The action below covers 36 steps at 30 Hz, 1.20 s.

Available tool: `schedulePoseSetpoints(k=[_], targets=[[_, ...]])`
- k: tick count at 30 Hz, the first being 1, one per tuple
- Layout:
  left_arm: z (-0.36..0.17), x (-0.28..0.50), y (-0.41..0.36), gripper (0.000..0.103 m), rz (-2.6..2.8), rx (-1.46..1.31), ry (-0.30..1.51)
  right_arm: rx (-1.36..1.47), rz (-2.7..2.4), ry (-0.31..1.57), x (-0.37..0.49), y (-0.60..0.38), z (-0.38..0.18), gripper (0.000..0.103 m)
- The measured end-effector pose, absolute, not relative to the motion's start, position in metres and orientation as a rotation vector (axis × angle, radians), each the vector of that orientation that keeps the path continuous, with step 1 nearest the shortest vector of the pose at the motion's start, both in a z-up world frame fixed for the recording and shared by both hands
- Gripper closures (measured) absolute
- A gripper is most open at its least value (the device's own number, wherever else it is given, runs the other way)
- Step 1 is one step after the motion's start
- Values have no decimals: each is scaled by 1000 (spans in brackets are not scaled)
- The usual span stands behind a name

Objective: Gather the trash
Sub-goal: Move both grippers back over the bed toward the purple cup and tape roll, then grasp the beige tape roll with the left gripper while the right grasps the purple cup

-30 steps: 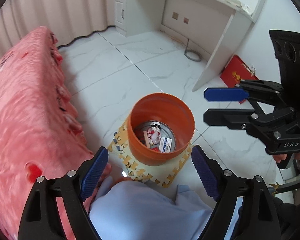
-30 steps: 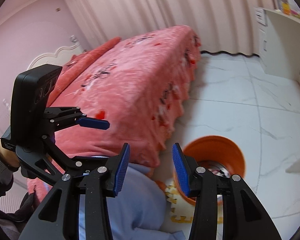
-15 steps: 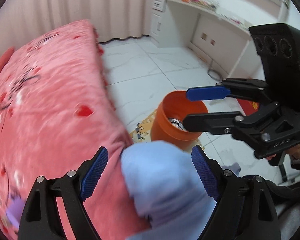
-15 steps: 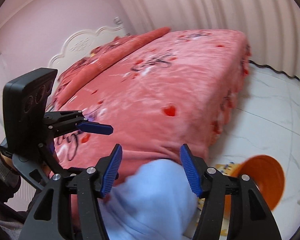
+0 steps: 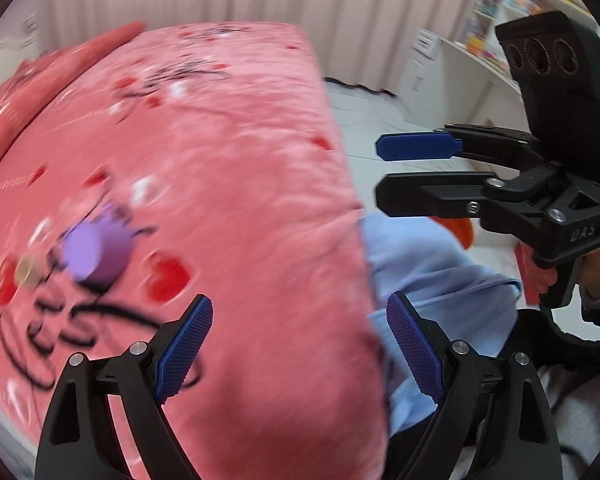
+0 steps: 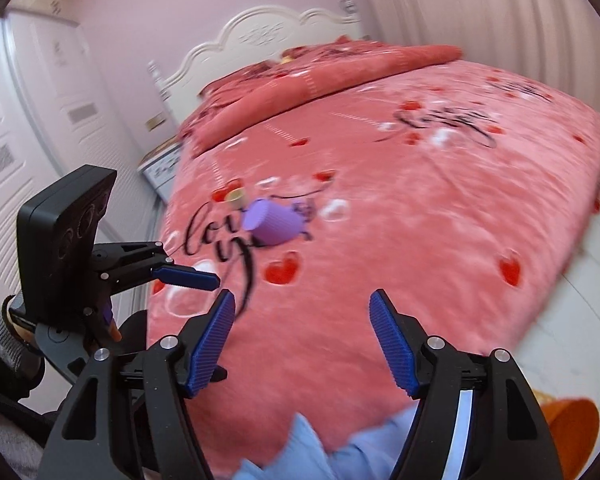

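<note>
A purple ribbed cup (image 6: 274, 222) lies on its side on the pink bed cover (image 6: 420, 220), with a small tan piece (image 6: 236, 197) just behind it. In the left wrist view the purple cup (image 5: 96, 250) is blurred, with the tan piece (image 5: 25, 270) to its left. My left gripper (image 5: 298, 350) is open and empty over the near edge of the bed. My right gripper (image 6: 302, 338) is open and empty, short of the cup. The orange trash bin (image 6: 572, 424) shows at the lower right, partly hidden.
The bed has a white headboard (image 6: 260, 36) and red pillows (image 6: 300, 76). A white nightstand (image 6: 160, 168) and wardrobe doors (image 6: 40, 120) stand on the left. A light blue trouser leg (image 5: 440, 280) is beside the bed. A white desk (image 5: 460, 64) and marble floor (image 5: 372, 108) lie to the right.
Both grippers swung up and left from the orange bin on the floor to the bed top. The purple cup came into view. The right gripper's jaws opened wider.
</note>
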<state>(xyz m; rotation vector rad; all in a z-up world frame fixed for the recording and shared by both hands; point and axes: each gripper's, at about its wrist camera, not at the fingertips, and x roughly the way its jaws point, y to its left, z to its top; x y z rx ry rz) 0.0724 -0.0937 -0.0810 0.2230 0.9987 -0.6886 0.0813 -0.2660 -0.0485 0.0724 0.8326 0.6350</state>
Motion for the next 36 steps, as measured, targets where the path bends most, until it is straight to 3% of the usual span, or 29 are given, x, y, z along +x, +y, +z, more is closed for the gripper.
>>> schedulePoseSetpoints(k=[5, 18, 36], targets=[[-87, 83, -41, 15, -576, 166, 1013, -19, 708, 831, 102, -211, -51, 25], [-103, 148, 68, 15, -376, 101, 1057, -232, 769, 832, 163, -107, -88, 25], [-151, 262, 119, 15, -390, 126, 1091, -466, 707, 777, 215, -50, -145, 25]])
